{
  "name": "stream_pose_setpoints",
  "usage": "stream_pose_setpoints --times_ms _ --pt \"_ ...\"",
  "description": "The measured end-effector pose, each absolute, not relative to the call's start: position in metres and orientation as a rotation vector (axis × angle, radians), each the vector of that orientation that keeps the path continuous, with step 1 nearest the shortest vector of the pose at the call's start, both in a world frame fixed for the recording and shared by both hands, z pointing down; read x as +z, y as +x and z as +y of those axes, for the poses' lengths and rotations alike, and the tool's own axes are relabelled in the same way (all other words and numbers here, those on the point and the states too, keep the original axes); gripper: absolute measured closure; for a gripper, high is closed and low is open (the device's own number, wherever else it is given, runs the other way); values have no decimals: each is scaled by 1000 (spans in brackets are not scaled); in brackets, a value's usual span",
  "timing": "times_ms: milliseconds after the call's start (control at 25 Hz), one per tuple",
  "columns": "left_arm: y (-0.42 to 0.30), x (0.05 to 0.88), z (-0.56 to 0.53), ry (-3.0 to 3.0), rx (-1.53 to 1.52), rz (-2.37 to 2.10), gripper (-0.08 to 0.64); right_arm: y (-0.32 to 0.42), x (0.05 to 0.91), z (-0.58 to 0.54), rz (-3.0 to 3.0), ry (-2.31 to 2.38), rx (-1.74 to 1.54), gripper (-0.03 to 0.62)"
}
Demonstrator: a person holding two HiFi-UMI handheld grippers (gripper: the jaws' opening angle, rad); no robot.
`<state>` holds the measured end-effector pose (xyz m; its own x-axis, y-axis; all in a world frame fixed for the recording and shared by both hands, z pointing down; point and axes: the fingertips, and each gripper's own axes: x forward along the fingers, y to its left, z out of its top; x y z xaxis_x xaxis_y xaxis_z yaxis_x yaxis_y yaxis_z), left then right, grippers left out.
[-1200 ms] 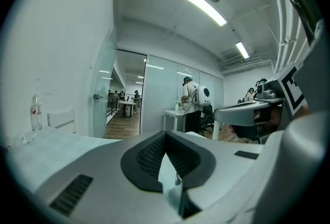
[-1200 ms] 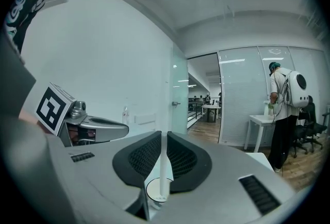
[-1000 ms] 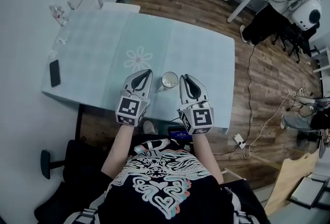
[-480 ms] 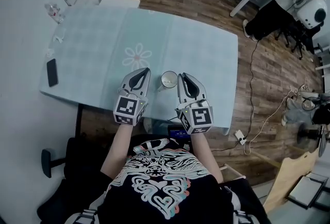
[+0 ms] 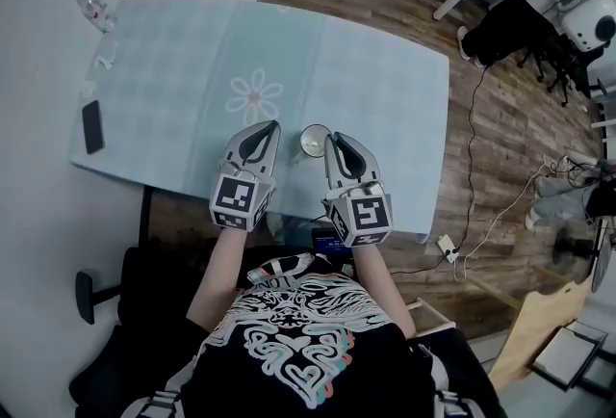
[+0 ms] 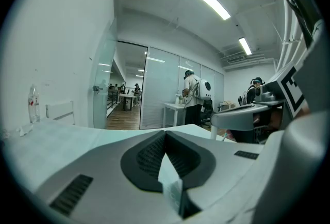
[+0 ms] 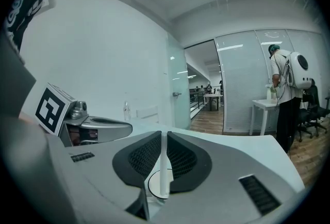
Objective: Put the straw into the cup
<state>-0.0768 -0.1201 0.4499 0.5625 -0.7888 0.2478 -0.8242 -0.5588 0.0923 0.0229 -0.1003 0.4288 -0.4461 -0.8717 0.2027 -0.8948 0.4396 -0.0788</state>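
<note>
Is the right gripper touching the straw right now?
Touching. The right gripper view shows the right gripper clamped on the straw, pads against both sides.

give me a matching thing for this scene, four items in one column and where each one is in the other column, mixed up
Things:
1. straw
2. paper piece
3. cup
4. phone

Places:
A. clamped in the left gripper
B. lying by the left edge of the table
C. clamped in the right gripper
D. standing on the table between the two grippers

Pairs: 1-C, 2-A, 3-D, 4-B
</note>
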Motion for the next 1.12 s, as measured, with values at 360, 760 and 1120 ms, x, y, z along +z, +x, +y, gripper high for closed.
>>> stream_pose_setpoints --times_ms 360,760,1120 --pt "-83 461 -116 2575 297 -1358 540 17 446 -99 -2534 1562 298 541" --pt "-82 470 -115 2577 339 -1322 539 14 463 -98 -2504 1569 352 541" --pt "-83 480 -118 2571 366 -1296 538 7 476 -104 -2485 1561 395 541"
